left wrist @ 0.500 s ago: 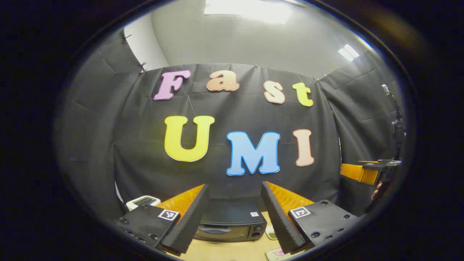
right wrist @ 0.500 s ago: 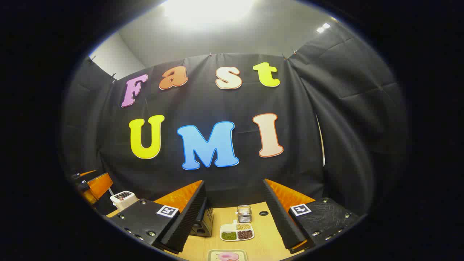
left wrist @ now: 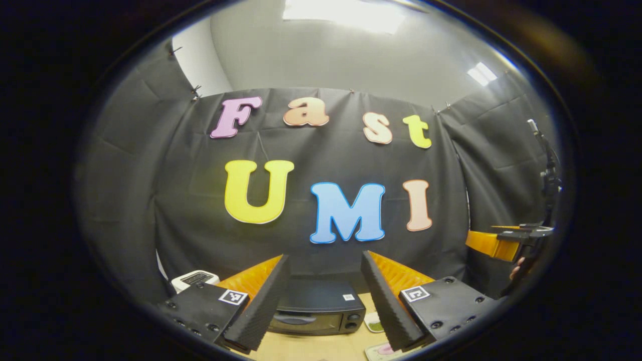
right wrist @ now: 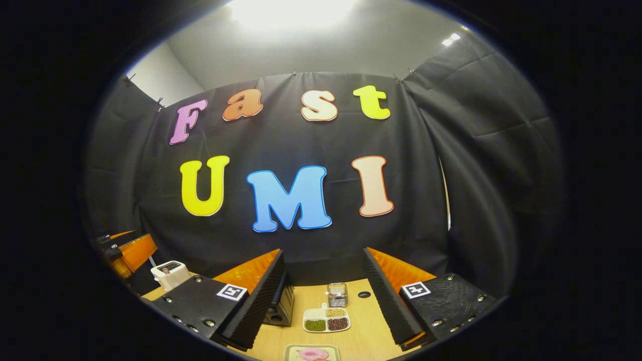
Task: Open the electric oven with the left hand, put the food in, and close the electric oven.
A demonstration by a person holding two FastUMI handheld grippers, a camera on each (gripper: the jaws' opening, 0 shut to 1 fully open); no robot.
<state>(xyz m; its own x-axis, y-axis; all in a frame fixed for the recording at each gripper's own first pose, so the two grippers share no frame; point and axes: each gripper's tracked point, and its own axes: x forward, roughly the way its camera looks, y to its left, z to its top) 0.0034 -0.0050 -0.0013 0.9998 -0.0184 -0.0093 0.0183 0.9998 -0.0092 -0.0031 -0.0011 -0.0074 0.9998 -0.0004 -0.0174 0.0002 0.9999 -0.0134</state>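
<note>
A black electric oven (left wrist: 317,312) stands on the wooden table, its door shut, seen between the fingers of my left gripper (left wrist: 324,301), which is open and held above and in front of it. In the right gripper view the oven's right side (right wrist: 281,307) shows behind the left finger of my right gripper (right wrist: 324,301), which is open too and holds nothing. A plate with a pink doughnut (right wrist: 312,354) lies at the table's near edge. The right gripper (left wrist: 496,243) also shows far right in the left gripper view, and the left gripper (right wrist: 129,250) far left in the right gripper view.
A white divided dish of beans (right wrist: 326,320) lies right of the oven, with a small glass jar (right wrist: 337,294) behind it. A white appliance (right wrist: 169,273) stands at the table's back left. The black cloth wall closes in the back and sides.
Both views have shifted slightly; the oven and the dishes sit a little higher in the frames, showing more of the table. Both grippers have stayed open.
</note>
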